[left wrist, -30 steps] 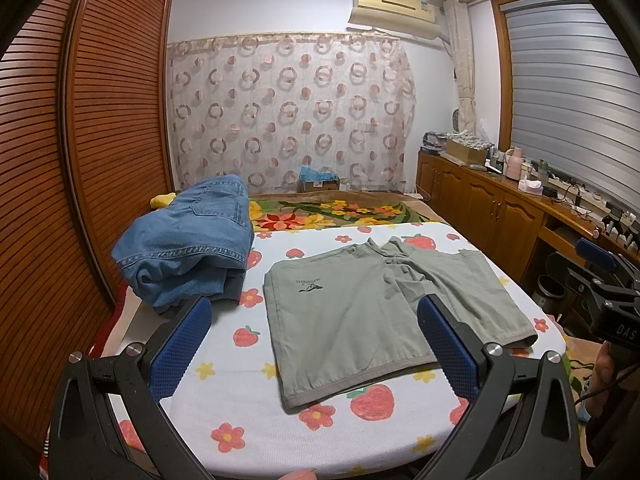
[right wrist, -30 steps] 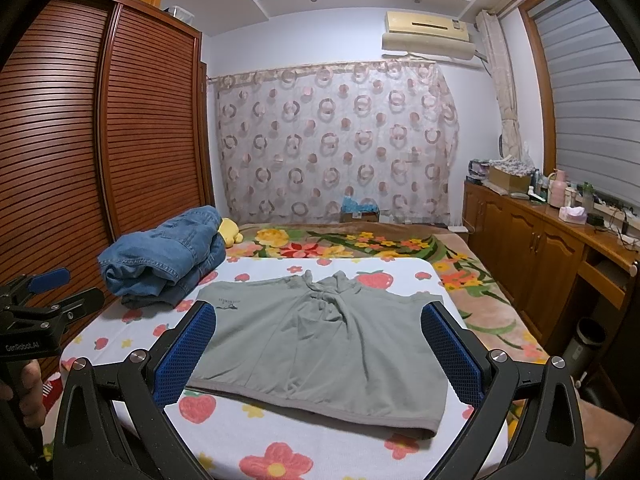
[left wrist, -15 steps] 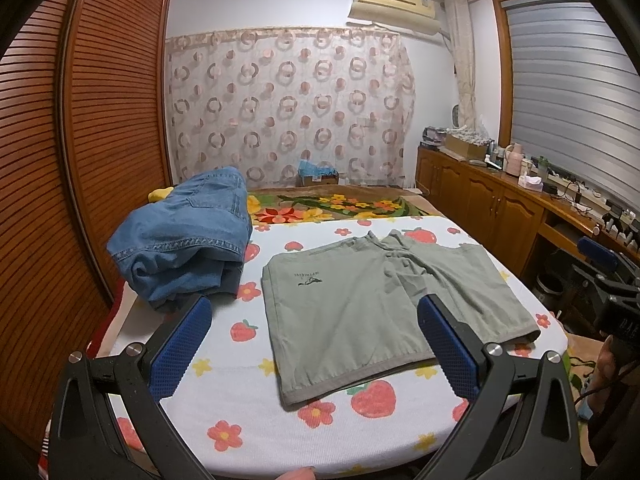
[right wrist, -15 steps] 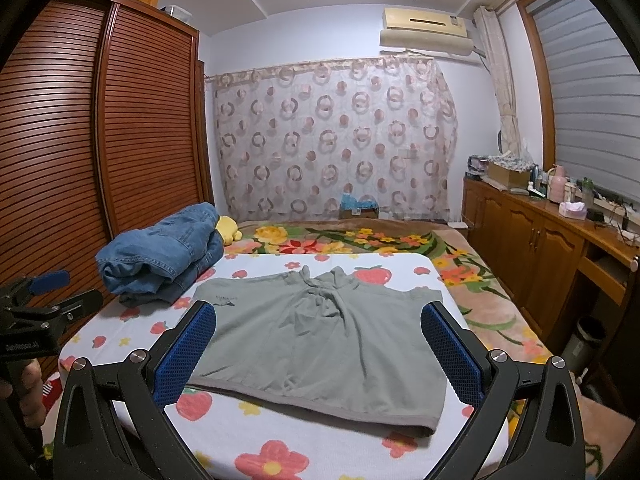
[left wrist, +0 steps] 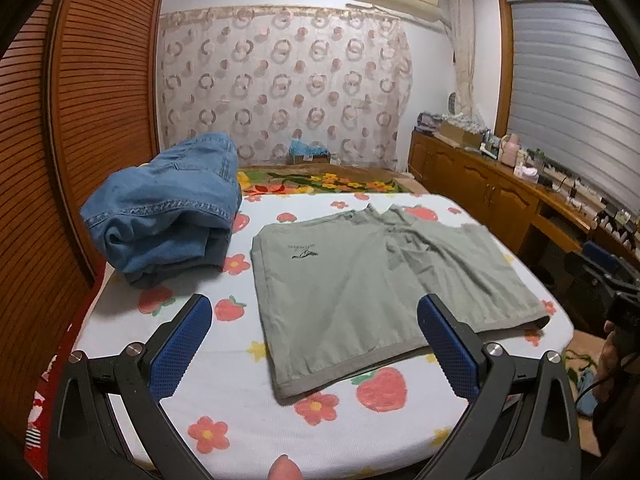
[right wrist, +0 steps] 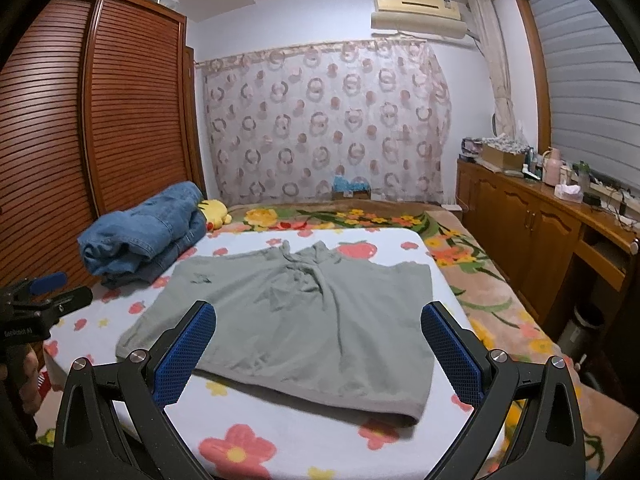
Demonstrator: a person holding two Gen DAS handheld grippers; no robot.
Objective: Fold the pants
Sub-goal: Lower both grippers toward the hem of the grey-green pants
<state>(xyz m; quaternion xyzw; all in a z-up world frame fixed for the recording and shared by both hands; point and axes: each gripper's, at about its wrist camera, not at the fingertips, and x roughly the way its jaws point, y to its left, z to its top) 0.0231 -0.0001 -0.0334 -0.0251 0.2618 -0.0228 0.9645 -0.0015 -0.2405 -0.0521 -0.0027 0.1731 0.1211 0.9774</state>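
Grey-green shorts (left wrist: 372, 280) lie spread flat on the white bed sheet (left wrist: 224, 364) with strawberry and flower print; they also show in the right wrist view (right wrist: 304, 320). Their waistband runs along the near edge. My left gripper (left wrist: 314, 342) is open and empty, held above the near left part of the shorts. My right gripper (right wrist: 318, 354) is open and empty, held above the near edge of the shorts. Each gripper shows at the edge of the other's view: the right one (left wrist: 612, 272), the left one (right wrist: 44, 292).
A pile of folded blue jeans (left wrist: 164, 216) lies on the bed's far left, also in the right wrist view (right wrist: 140, 236), with a yellow plush toy (right wrist: 216, 212) behind. A slatted wooden wardrobe (right wrist: 80, 140) stands left. A wooden sideboard (right wrist: 540, 220) stands right.
Both grippers have moved forward and down toward the bed, so the shorts sit closer and lower in both views. Both stay open.
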